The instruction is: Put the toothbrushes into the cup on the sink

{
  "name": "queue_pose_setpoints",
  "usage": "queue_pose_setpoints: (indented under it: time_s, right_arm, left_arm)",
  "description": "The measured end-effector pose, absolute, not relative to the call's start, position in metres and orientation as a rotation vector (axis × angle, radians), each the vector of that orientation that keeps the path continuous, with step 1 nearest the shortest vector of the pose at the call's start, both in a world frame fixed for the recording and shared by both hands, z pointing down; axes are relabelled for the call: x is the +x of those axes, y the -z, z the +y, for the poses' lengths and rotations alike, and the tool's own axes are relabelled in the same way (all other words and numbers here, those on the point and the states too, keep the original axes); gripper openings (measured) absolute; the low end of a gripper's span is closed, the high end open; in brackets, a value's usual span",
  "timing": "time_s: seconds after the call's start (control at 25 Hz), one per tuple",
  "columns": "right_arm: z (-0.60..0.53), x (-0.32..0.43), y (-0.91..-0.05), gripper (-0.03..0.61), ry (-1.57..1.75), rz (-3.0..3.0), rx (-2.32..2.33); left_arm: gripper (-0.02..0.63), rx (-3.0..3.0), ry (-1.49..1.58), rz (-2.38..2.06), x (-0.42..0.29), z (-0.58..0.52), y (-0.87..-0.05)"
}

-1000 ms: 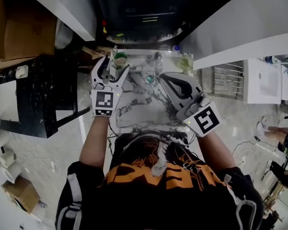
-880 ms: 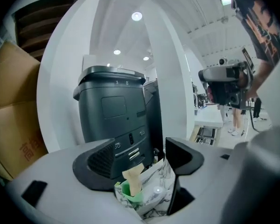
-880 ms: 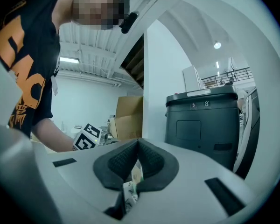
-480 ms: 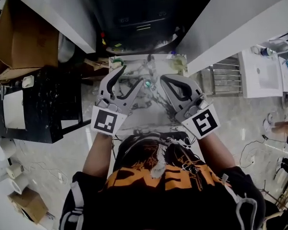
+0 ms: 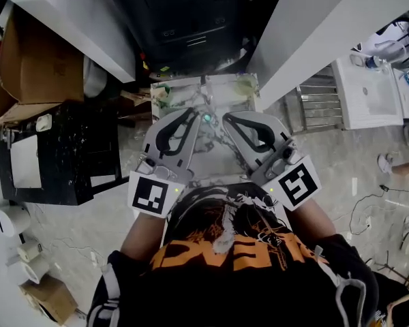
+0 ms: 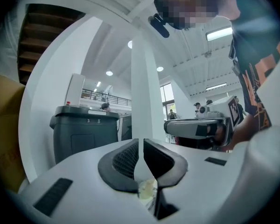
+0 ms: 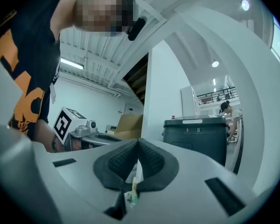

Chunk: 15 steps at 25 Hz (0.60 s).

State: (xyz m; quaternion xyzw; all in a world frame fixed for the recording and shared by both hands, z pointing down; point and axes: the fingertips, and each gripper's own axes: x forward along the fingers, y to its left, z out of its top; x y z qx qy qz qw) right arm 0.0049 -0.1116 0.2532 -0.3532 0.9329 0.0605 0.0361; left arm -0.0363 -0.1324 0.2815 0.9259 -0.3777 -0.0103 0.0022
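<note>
Both claws sit higher over the sink than a sec ago, closer to the head cam. L claw was wide apart then and its jaws have just been closing, w/ nothing btwn them.

Head view: white marble-look sink (image 5: 221,88) w/ grey veins and a green drain (image 5: 207,118) at centre. L claw (image 5: 193,113) and R claw (image 5: 226,118) hover side by side above the basin, white shells w/ black looped pads and marker cubes nearest the person. Cup (image 5: 161,92) stands at the sink's back-left corner w/ green at its mouth. Too small to tell if that's the toothbrushes. Cardboard box (image 5: 41,67) lies well left of the sink.

Left gripper view: L claw (image 6: 141,141) has its ribbed black pads nearly together, only a thin slit left, holding nothing. R claw (image 6: 196,127) shows at right. Dark grey bin (image 6: 84,134) and a white column (image 6: 144,92) stand beyond.

Right gripper view: R claw (image 7: 137,142) has its jaws fully together, gripping nothing. Same bin (image 7: 198,134) ahead, box (image 7: 128,125) and L claw (image 7: 79,127) at left.
</note>
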Motion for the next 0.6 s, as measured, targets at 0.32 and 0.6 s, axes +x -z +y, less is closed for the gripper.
queue_pose_setpoints:
  time_s: [0.32, 0.6]
  right_arm:
    - [-0.096, 0.017, -0.256, 0.014, -0.172, 2.861, -1.109]
    - [-0.091, 0.027, -0.256, 0.014, -0.176, 2.847, -1.15]
  left_arm:
    - [0.023, 2.902, 0.07, -1.188, -0.022, -0.109, -0.274]
    - [0.023, 2.907, 0.065, -1.217, -0.022, -0.104, -0.268]
